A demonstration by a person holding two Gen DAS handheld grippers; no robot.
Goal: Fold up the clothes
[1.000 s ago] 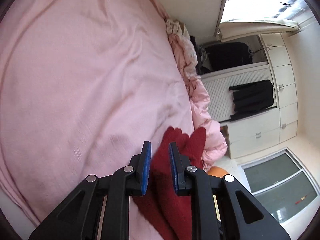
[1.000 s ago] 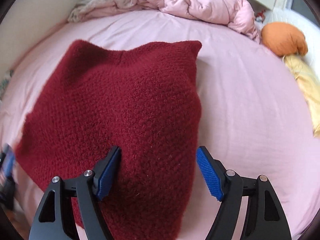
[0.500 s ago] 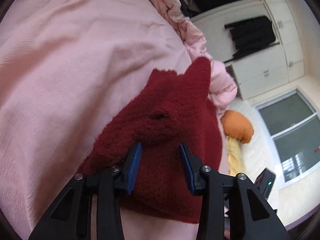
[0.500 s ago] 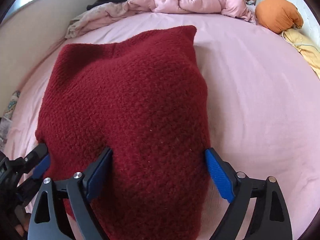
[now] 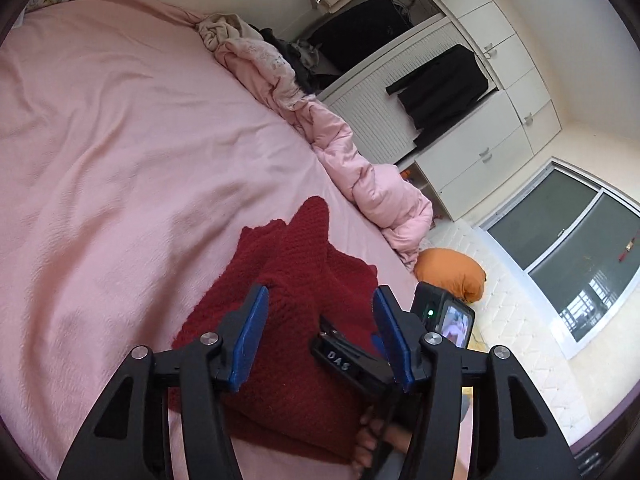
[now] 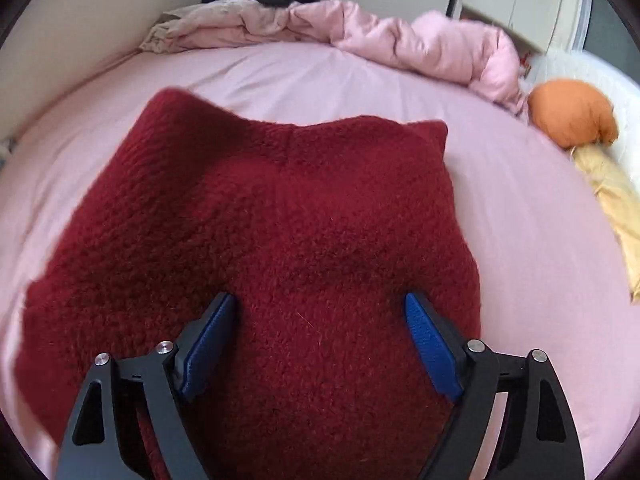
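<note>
A dark red knitted sweater (image 5: 296, 256) lies bunched and folded on the pink bed sheet (image 5: 120, 160). My left gripper (image 5: 320, 300) hovers above its near end. Its jaws are opening, the blue pads stand apart, and neither presses on the knit. In the right wrist view the sweater (image 6: 300, 200) fills the middle. My right gripper (image 6: 320, 304) is spread wide over its near part and closing slightly, with the knit between and under the pads but not pinched. The right gripper's camera screen (image 5: 444, 316) and a person's fingers (image 5: 372, 448) show just right of my left gripper.
A crumpled pink duvet (image 5: 372, 184) lines the far edge of the bed. An orange cushion (image 6: 572, 116) and a yellow cloth (image 6: 612, 192) lie beyond the right side. A white wardrobe (image 5: 480, 140) with a black garment (image 5: 440, 88) hanging on it stands behind.
My left gripper released the pinched red fold, spread its jaws and lifted back. The right gripper widened a little and shifted across the sweater, which now lies flatter.
</note>
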